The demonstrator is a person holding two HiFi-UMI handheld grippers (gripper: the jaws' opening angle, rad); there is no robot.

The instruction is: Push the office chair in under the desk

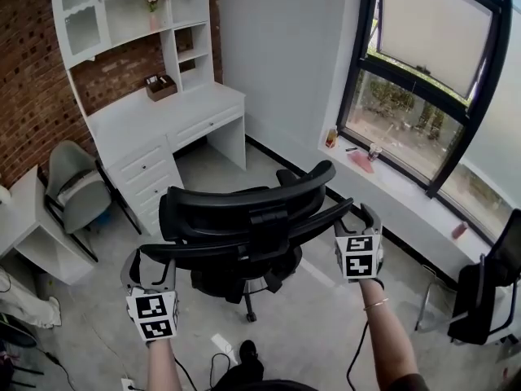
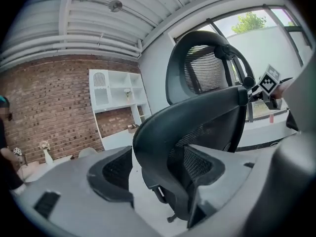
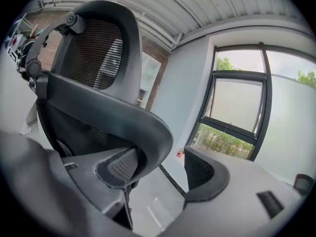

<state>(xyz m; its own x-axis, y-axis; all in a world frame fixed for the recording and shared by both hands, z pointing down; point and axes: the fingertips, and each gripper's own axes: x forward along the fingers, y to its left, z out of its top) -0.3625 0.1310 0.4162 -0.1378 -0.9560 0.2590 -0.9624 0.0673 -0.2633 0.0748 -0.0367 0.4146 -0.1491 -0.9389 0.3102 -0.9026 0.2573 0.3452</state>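
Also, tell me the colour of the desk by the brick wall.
White desk with drawers, best in the head view.

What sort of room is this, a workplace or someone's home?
Most likely a small study or home office: a white desk with shelves above stands against a brick wall, a black mesh office chair sits mid-floor, and a big window lights it.

Three chairs, two grippers

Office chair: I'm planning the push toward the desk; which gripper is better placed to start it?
Right, probably. The left gripper and right gripper stand open at the office chair's backrest ends, but the desk lies ahead-left, so the right one would push from the far side.
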